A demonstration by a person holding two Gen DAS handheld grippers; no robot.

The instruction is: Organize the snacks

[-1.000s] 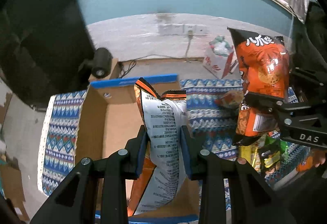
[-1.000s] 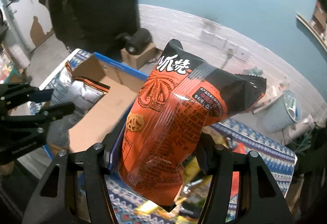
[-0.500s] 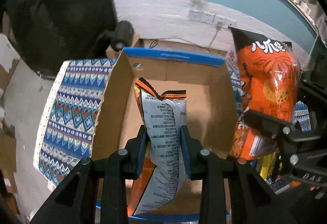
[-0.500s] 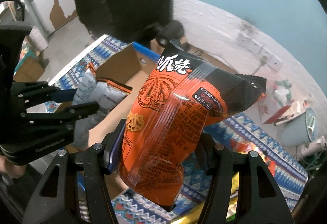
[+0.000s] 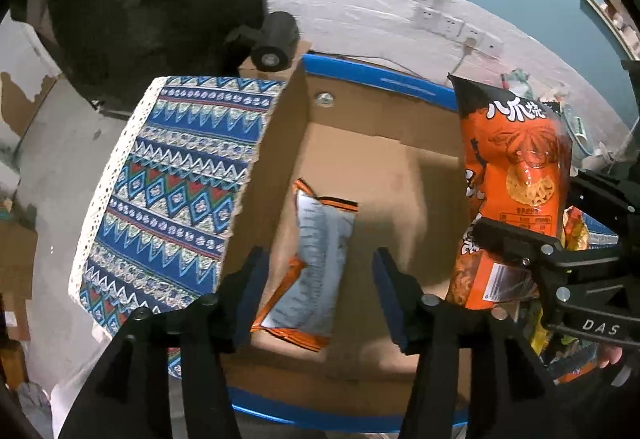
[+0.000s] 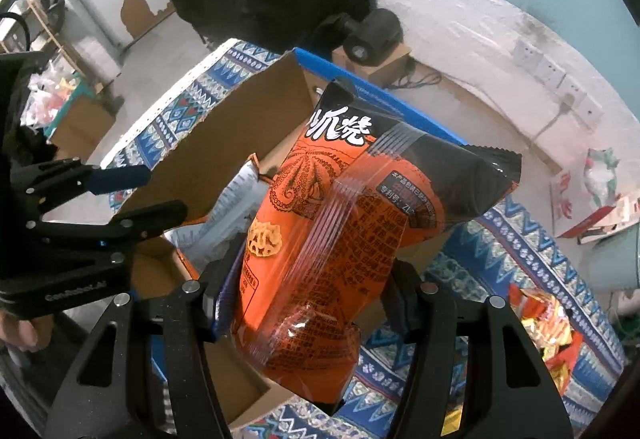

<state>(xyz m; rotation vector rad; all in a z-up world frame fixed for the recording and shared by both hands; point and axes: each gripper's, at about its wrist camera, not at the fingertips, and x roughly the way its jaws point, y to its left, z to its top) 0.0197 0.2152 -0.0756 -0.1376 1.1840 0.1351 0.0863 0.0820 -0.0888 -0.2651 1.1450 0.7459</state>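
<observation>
Teal wall and a white brick ledge behind; patterned cloth (image 5: pixel 168 199) covers the surface, with an open cardboard box (image 5: pixel 384 175) on it.

Left claw (image 5: pixel 320 279): jaws have just been opening, now spread. Silver bag (image 5: pixel 316 259) sits between them, but the pads are clear of it on both sides. Bag lies inside the box, printed back facing the camera, orange edges showing. Its outline is blurred, so I can't tell whether it rests on the box floor or leans on the left wall. Claw points steeply down into the box.

Right claw (image 6: pixel 308 287): pinching the orange bag (image 6: pixel 340 239) at its lower half, bag upright, top with white characters tilted away from the camera. It hangs over the box's right side, also angled steeply down. Left view shows the same bag (image 5: pixel 516 183) clamped by that claw at the right edge.

Hidden or cut off: the orange bag blocks most of the box interior in the right view. Fingertips (image 5: pixel 612 359) show at the frame edge below the right claw. Loose snack packets (image 6: pixel 548 323) on the cloth at far right, too distorted to identify.
</observation>
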